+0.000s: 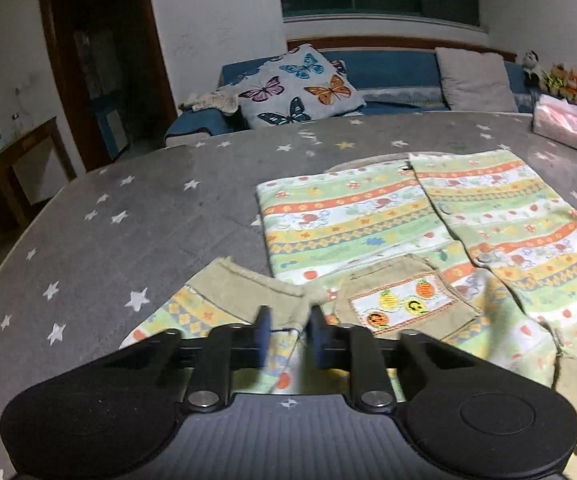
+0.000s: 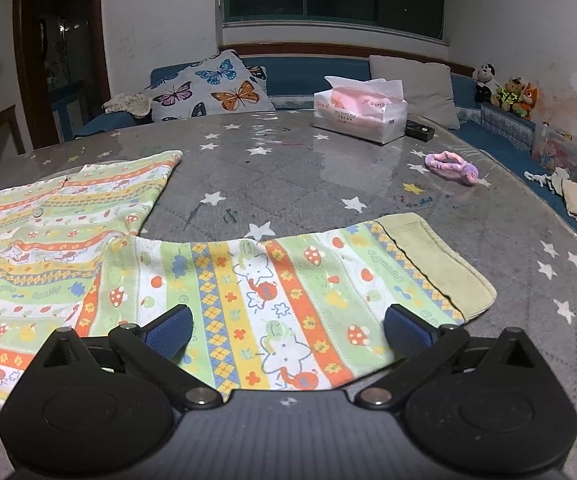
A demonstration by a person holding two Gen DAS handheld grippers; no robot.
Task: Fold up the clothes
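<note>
A child's striped print shirt (image 1: 368, 220) with khaki cuffs lies spread on the grey star-patterned table (image 1: 128, 216). In the left wrist view my left gripper (image 1: 290, 330) is nearly closed, pinching the left sleeve (image 1: 224, 300) near its khaki cuff and holding it over the shirt's front by the fruit pocket (image 1: 404, 306). In the right wrist view my right gripper (image 2: 288, 328) is open, its blue pads (image 2: 170, 330) hovering over the right sleeve (image 2: 272, 280), which lies flat and stretched out to the right, with its khaki cuff (image 2: 440, 264) at the end.
A pink tissue box (image 2: 358, 110) and a black remote (image 2: 418, 130) sit at the table's far side. A purple scrunchie (image 2: 452, 164) lies right of centre. A blue sofa (image 2: 308, 72) with a butterfly pillow (image 2: 212, 88) stands behind.
</note>
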